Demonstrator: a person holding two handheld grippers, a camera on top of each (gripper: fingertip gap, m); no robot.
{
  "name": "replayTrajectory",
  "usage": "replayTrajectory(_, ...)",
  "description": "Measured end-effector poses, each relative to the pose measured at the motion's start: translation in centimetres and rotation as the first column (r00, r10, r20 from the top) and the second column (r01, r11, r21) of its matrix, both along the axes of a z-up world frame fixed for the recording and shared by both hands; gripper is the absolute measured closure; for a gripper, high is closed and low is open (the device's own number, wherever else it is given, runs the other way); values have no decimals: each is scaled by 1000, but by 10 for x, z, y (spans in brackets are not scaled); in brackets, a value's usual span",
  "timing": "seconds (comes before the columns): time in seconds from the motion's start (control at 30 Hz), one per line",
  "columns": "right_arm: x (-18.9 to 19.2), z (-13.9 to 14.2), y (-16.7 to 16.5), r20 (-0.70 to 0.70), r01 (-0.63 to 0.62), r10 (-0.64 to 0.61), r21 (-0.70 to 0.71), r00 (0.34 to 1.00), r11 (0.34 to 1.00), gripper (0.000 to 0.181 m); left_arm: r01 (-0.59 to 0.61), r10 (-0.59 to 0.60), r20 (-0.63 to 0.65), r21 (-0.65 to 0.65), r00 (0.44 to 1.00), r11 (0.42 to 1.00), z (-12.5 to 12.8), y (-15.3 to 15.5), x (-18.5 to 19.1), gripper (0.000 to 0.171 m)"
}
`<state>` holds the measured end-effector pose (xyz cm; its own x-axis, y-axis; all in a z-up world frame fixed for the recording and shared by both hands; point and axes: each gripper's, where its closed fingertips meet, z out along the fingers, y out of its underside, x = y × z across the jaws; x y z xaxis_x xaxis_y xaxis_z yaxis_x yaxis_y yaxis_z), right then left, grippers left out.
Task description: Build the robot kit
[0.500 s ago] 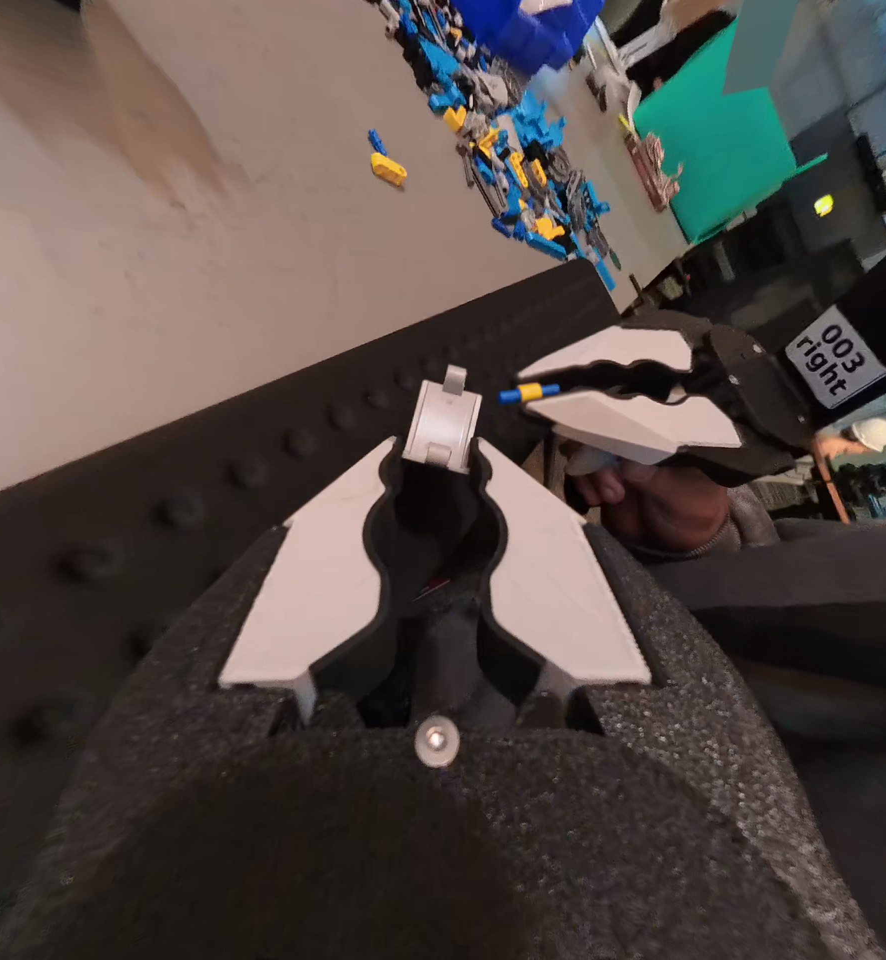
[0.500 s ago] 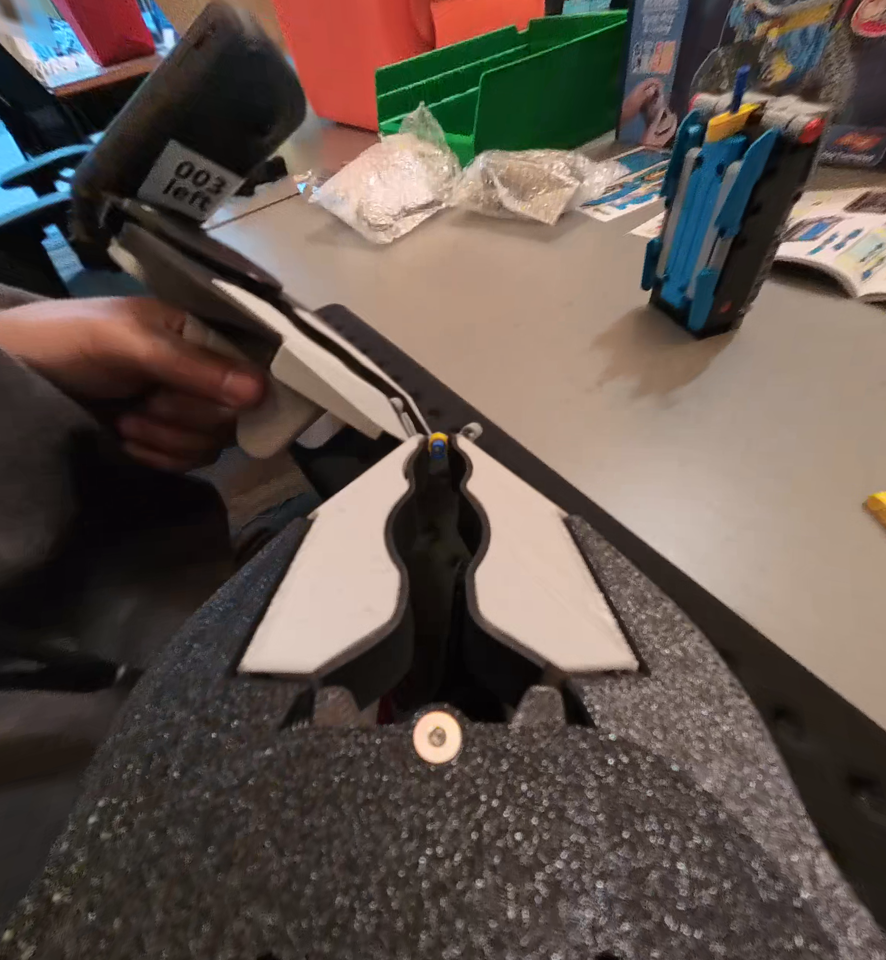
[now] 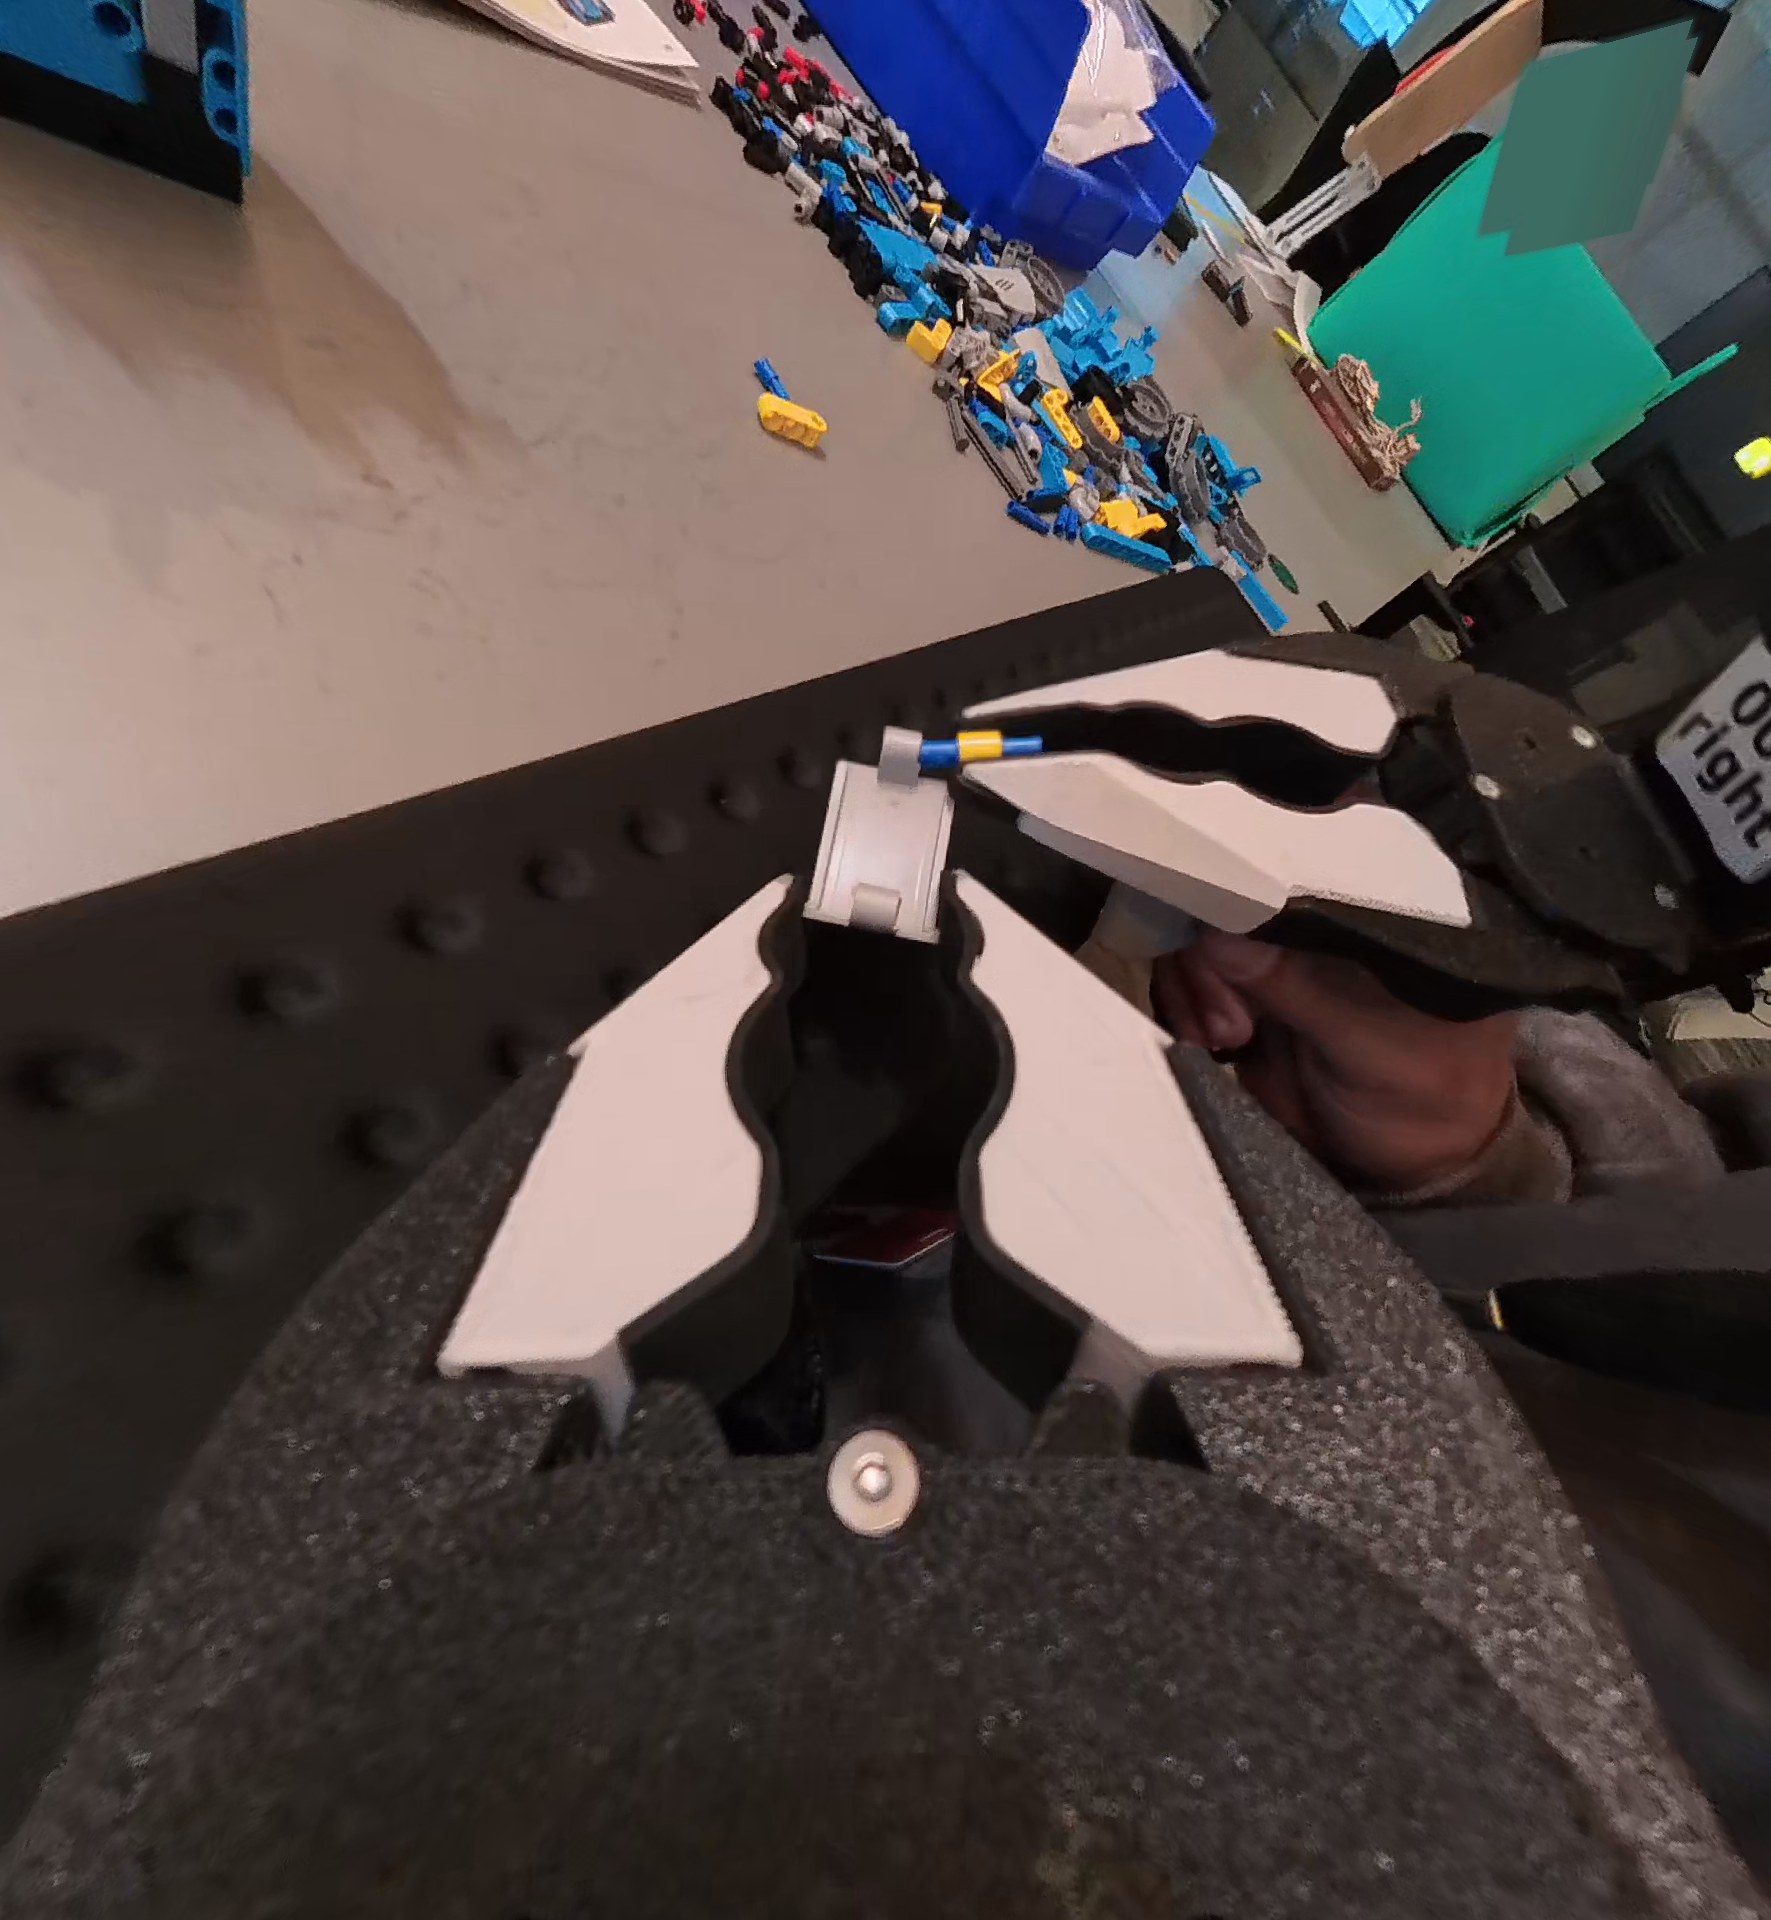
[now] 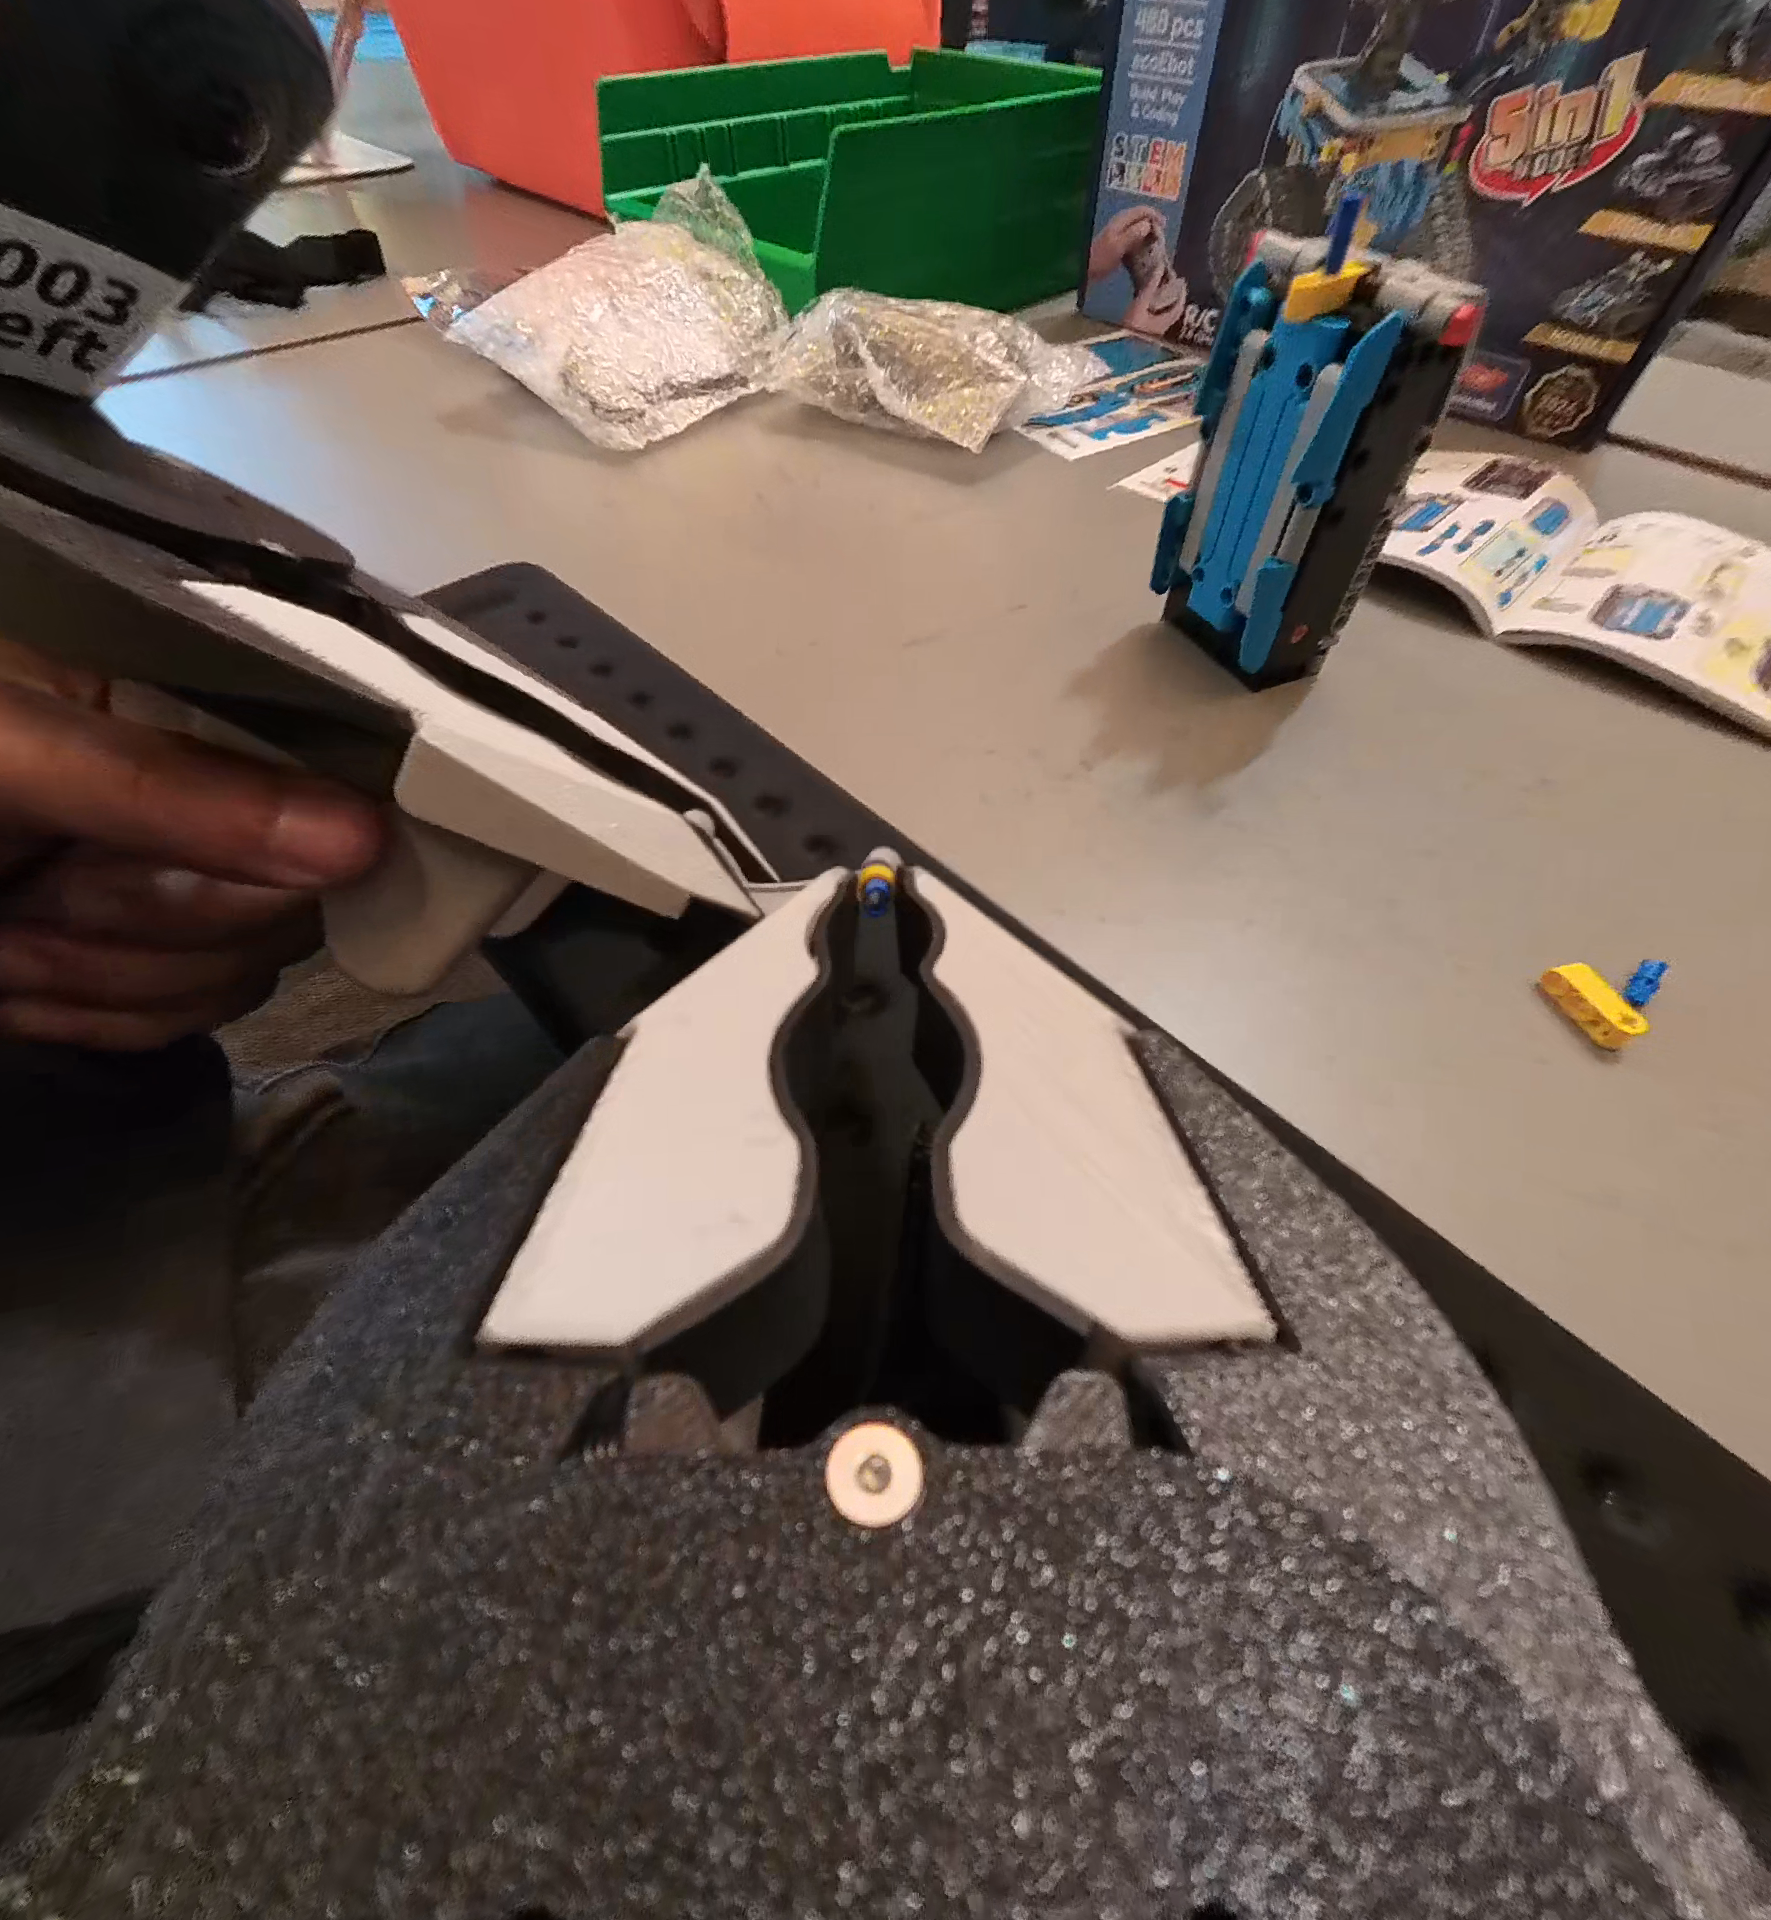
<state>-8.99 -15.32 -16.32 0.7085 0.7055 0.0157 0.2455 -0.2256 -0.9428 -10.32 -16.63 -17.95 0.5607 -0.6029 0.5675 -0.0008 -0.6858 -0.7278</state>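
My left gripper (image 3: pixel 876 899) is shut on a light grey curved panel piece (image 3: pixel 879 857) and holds it upright above the black studded mat (image 3: pixel 341 935). My right gripper (image 3: pixel 974 750) comes in from the right, shut on a thin blue pin with a yellow bush (image 3: pixel 976 746). The pin's tip meets the round grey lug (image 3: pixel 902 756) at the top of the panel piece. In the right wrist view the right gripper (image 4: pixel 876 883) pinches the pin (image 4: pixel 876 881) end-on, and the left gripper (image 4: pixel 735 883) reaches in from the left, with a hand behind it.
On the table lie a loose yellow piece (image 3: pixel 790 419) with a small blue pin, a pile of small bricks (image 3: pixel 1016 343) and a blue bin (image 3: pixel 1016 114). A blue and black built model (image 4: pixel 1286 488), an open booklet (image 4: pixel 1639 623), plastic bags (image 4: pixel 652 332), a green bin (image 4: pixel 860 156) and a box (image 4: pixel 1483 208) stand farther off. Both grippers' tips are close together, under 4 cm apart.
The right gripper has brought the blue pin leftward, from a small gap beside the grey piece to touching its top lug. Both grippers stay shut on their pieces.
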Motion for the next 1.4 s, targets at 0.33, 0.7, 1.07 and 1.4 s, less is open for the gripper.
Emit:
replayTrajectory(0.33, -4, -16, 9, -93, -2, -10, -131, 996, 991, 174, -38, 43, -101, 50, 994, 998, -9, 3, -2, 147)
replayTrajectory(0.7, -10, -28, 19, 47, -176, 206, -357, 977, 917, 174, -56, 57, -128, 11, 990, 998, -14, 7, -4, 146)
replayTrajectory(1.07, -20, -37, 16, -44, -258, 271, -486, 962, 835, 174, 79, -79, -113, -11, 990, 997, -15, -6, -2, 171)
replayTrajectory(1.4, -19, -26, 14, -201, -335, 269, -525, 942, 782, 174, 485, -405, -362, 163, 840, 859, -4, 15, -26, 151)
